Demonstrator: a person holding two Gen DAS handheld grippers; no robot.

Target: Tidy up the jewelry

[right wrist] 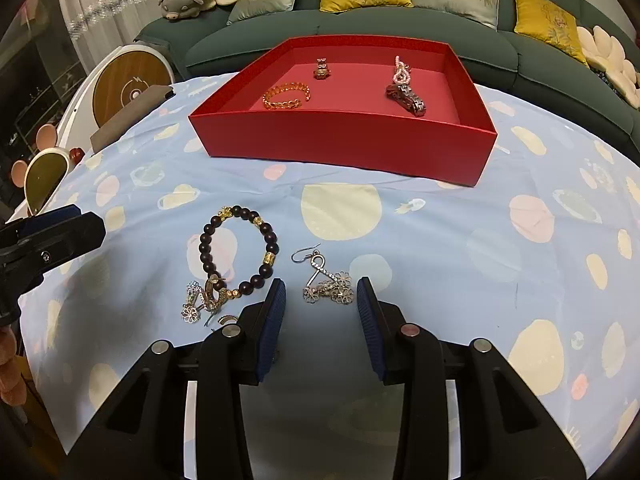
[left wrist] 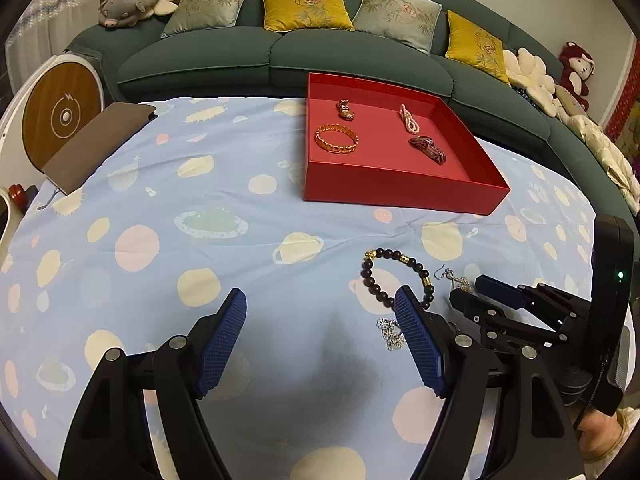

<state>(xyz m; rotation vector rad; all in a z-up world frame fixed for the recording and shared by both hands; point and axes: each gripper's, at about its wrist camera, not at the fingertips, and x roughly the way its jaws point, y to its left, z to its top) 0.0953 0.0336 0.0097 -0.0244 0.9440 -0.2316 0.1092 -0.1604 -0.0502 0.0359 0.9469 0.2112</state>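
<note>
Four pieces already lie in the red tray (right wrist: 344, 148) at the upper centre of the right wrist view, so loose items remain on the tabletop (right wrist: 440, 240). Right gripper (right wrist: 321, 300) is spread around the silver earring (right wrist: 328, 284), apparently lined up to pinch it. Left gripper (left wrist: 320, 312) hangs spread and empty; the beaded bracelet (left wrist: 394, 276) sits at its right finger.

A long curved dark green fabric sofa (left wrist: 280, 52) stood behind the table, which was covered by a light blue cloth with pastel planets (left wrist: 160, 208). 2 mustard yellow embroidered cushions (left wrist: 306, 4) and 2 pale grey-green ones (left wrist: 210, 6) leaned on it, beside a grey plush pig (left wrist: 130, 0).
</note>
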